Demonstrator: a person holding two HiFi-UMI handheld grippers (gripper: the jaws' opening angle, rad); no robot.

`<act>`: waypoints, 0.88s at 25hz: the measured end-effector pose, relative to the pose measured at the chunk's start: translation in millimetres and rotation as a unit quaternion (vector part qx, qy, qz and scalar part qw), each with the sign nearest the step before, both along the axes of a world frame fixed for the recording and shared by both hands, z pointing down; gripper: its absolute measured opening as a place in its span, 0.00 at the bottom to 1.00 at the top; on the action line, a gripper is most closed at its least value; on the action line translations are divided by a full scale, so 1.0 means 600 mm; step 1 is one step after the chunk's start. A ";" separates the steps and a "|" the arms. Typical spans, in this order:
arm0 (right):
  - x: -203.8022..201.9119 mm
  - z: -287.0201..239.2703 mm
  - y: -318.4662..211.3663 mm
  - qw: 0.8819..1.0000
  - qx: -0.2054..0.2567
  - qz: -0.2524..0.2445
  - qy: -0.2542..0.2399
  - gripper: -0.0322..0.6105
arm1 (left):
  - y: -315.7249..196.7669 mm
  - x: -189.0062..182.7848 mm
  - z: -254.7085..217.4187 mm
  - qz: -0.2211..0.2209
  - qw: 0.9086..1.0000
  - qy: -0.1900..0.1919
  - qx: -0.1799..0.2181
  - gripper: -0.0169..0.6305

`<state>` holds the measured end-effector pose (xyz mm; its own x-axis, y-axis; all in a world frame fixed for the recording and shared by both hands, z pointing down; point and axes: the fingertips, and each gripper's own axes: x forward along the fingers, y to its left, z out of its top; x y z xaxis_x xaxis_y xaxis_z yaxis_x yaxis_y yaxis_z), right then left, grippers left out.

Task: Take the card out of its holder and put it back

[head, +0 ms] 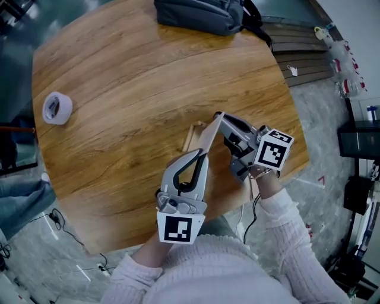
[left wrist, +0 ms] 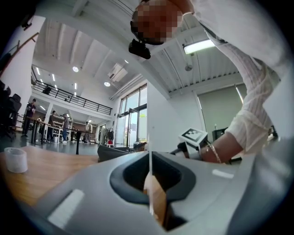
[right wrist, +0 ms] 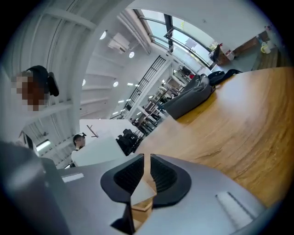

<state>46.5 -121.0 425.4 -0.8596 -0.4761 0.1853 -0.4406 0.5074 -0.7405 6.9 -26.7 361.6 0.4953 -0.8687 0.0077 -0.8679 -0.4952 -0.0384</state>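
Note:
I hold a pale card (head: pixel 209 138) upright over the wooden table (head: pixel 119 77), with my left gripper (head: pixel 200 155) shut on its lower end. In the left gripper view the card (left wrist: pixel 149 160) stands edge-on as a thin white line between the closed jaws of that gripper (left wrist: pixel 149 176). My right gripper (head: pixel 224 122) reaches in from the right to the card's upper end. Its jaws (right wrist: pixel 144 172) stand a narrow gap apart, with the card (right wrist: pixel 138 192) in the gap. A light wooden holder (head: pixel 191 135) lies on the table just behind the card.
A roll of tape (head: pixel 57 108) sits at the table's left side. A dark bag (head: pixel 202 15) lies at the far edge. Cables hang off the near edge by the person's white sleeve (head: pixel 285 214). Boxes and gear stand on the floor to the right.

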 end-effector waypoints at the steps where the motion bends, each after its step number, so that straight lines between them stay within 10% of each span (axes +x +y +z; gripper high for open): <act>1: -0.008 -0.005 0.002 1.000 0.004 -0.014 -0.008 0.11 | -0.001 -0.001 0.000 -0.001 1.000 0.001 0.000 0.05; 9: -0.007 -0.028 -0.016 0.995 0.004 -0.044 -0.092 0.09 | -0.010 -0.011 -0.007 -0.010 1.000 0.020 -0.001 0.05; 18: 0.004 -0.061 0.011 0.961 -0.016 -0.124 -0.245 0.47 | -0.012 -0.005 -0.011 -0.004 1.000 0.028 -0.001 0.05; 22: -0.006 -0.078 0.015 0.955 -0.005 -0.150 -0.257 0.49 | -0.014 0.000 -0.011 -0.005 1.000 0.025 -0.003 0.05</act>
<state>42.6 -111.8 378.8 -0.9356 -0.1944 -0.2948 0.1469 0.5450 -0.8255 7.2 -34.8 354.8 0.4859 -0.8739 -0.0113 -0.8739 -0.4860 0.0091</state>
